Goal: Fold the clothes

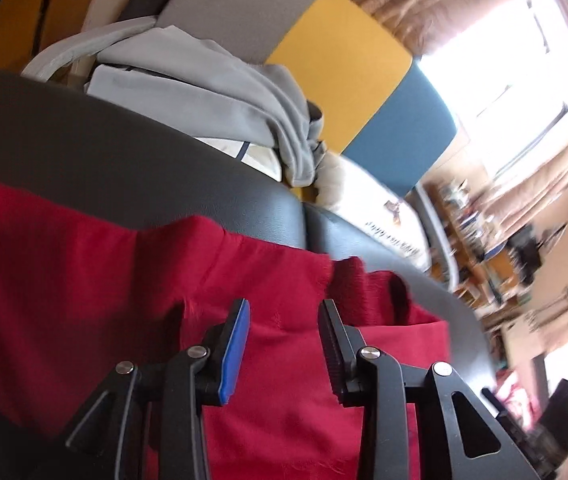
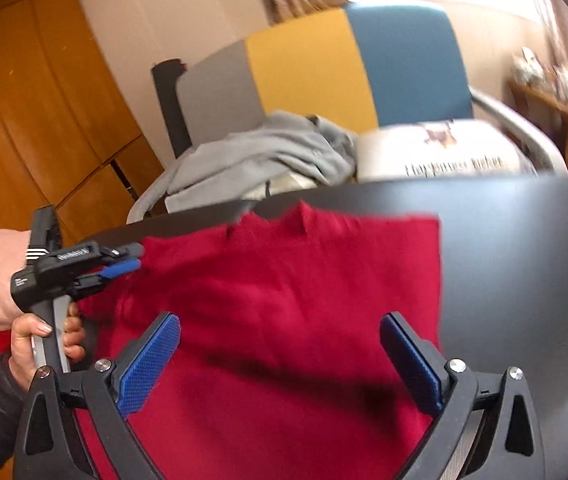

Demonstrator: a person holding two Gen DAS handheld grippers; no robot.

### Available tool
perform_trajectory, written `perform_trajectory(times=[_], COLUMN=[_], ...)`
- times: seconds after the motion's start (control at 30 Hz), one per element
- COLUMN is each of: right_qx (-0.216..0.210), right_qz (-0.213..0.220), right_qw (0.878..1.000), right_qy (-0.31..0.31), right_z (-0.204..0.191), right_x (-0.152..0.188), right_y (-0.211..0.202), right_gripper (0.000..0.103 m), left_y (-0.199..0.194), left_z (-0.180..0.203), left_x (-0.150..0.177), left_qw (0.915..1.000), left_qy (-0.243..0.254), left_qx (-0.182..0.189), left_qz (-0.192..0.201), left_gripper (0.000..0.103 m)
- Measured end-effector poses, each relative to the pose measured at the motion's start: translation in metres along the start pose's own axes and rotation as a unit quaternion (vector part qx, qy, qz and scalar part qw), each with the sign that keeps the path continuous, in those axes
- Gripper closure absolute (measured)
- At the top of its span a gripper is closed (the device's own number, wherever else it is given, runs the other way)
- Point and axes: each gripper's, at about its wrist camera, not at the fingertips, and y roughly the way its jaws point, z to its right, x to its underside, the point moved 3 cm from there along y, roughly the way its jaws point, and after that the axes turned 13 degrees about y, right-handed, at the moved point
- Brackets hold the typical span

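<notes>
Red garment (image 2: 276, 304) spread flat on dark bench (image 2: 524, 264), left hand-held gripper (image 2: 134, 258) at its left edge, jaws parted narrowly, apparently gripping nothing, right hand-held gripper (image 2: 280, 356) above the cloth, jaws wide and empty, grey clothing (image 2: 260, 160) heaped on chair (image 2: 364, 68) behind.

Count of things in view
One red sweater (image 2: 276, 304) lay on one dark surface (image 2: 524, 260); two grippers, left (image 2: 132, 261) and right (image 2: 280, 354); one grey garment (image 2: 260, 156); one printed cushion (image 2: 444, 152); one tricolour chair (image 2: 324, 72).
</notes>
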Motion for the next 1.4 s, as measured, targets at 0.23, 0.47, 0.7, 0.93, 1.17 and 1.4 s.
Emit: perform_trajectory(times=[0.23, 0.47, 0.7, 0.93, 1.17, 1.4], right_qx=[0.091, 0.077, 0.061, 0.08, 0.129, 0.115], right_qz=[-0.063, -0.042, -0.037, -0.04, -0.049, -0.045], right_qw=[0.994, 0.996, 0.997, 0.996, 0.99, 0.992], right_qy=[-0.009, -0.01, 0.003, -0.008, -0.042, -0.032], right_z=[0.032, 0.04, 0.042, 0.036, 0.026, 0.031], right_x=[0.013, 0.024, 0.023, 0.023, 0.028, 0.027], right_y=[0.077, 0.073, 0.072, 0.078, 0.086, 0.083], right_gripper=[0.0, 0.0, 0.0, 0.0, 0.0, 0.0], left_y=[0.016, 0.035, 0.035, 0.014, 0.037, -0.017], left_z=[0.015, 0.023, 0.028, 0.022, -0.008, 0.027], left_x=[-0.009, 0.006, 0.019, 0.01, 0.011, 0.0], left_qw=[0.9765, 0.9481, 0.9371, 0.9698, 0.9921, 0.9924], left_qy=[0.204, 0.299, 0.326, 0.235, 0.077, 0.104], left_qx=[-0.048, -0.029, -0.021, -0.035, -0.038, -0.065], left_qz=[-0.049, -0.103, -0.124, -0.054, -0.091, 0.008], left_gripper=[0.061, 0.061, 0.072, 0.096, 0.096, 0.092])
